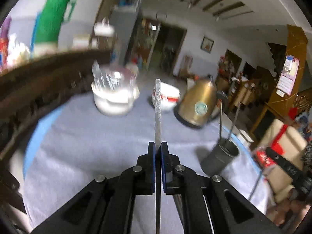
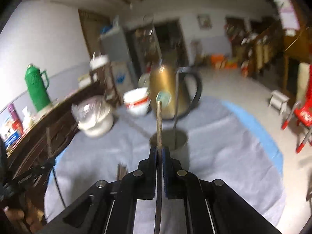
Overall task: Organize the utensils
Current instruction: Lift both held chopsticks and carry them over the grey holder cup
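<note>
Both grippers clamp a utensil above the grey-clothed table (image 1: 81, 140).

Left wrist view, left to right: a lidded white pot (image 1: 114, 95) at 11 o'clock, a red-banded white bowl (image 1: 168, 97) at 12, a gold kettle (image 1: 198, 103) at 1, and the grey utensil holder (image 1: 220, 159) at 3 with two thin handles sticking up. The left gripper (image 1: 158, 148) is pressed onto a flat metal utensil (image 1: 158, 107) pointing to 12. In the right wrist view, the right gripper (image 2: 159, 152) pinches a brownish stick-like utensil (image 2: 159, 124) just before the holder (image 2: 180, 146).
</note>
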`<control>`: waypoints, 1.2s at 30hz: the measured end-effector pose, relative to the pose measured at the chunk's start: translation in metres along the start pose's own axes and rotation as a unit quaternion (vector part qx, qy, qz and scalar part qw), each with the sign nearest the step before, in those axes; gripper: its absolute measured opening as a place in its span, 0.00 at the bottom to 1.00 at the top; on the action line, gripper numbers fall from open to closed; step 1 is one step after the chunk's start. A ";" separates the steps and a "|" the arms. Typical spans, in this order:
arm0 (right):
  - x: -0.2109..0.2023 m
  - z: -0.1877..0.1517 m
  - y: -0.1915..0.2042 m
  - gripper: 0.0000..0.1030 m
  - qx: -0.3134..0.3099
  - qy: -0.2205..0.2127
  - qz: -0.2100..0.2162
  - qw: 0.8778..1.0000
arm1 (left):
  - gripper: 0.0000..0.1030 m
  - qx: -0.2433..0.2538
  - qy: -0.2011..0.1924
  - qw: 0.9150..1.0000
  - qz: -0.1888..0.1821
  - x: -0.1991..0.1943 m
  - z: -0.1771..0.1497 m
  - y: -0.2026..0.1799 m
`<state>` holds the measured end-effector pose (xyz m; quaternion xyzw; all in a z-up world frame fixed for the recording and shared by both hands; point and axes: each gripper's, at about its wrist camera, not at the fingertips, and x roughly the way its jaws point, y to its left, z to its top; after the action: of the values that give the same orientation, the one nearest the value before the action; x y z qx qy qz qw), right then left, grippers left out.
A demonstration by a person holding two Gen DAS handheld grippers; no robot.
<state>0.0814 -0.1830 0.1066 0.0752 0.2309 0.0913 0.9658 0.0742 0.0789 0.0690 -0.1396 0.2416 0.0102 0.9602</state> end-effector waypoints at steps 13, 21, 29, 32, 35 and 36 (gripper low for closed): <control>0.023 -0.036 0.011 0.06 -0.044 -0.037 -0.054 0.997 | 0.06 0.030 -0.050 0.996 0.074 0.026 -0.018 0.014; -0.010 -0.045 0.015 0.06 -0.063 -0.045 -0.036 0.996 | 0.07 0.032 -0.044 0.998 0.028 -0.026 -0.023 0.025; -0.066 -0.062 0.008 0.06 -0.059 -0.044 -0.025 0.997 | 0.07 0.031 -0.036 0.999 -0.004 -0.075 -0.045 0.025; -0.076 -0.066 0.006 0.06 -0.053 -0.041 -0.027 0.997 | 0.07 0.031 -0.034 0.999 -0.007 -0.079 -0.050 0.024; -0.079 -0.067 0.003 0.06 -0.042 -0.041 -0.030 0.998 | 0.07 0.026 -0.032 0.999 -0.010 -0.080 -0.051 0.025; -0.080 -0.068 0.003 0.06 -0.039 -0.042 -0.031 0.998 | 0.07 0.024 -0.031 0.999 -0.010 -0.081 -0.051 0.026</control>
<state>-0.0205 -0.1903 0.0815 0.0345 0.1886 0.0669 0.9792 -0.0229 0.0936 0.0565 -0.1183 0.2109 -0.0005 0.9703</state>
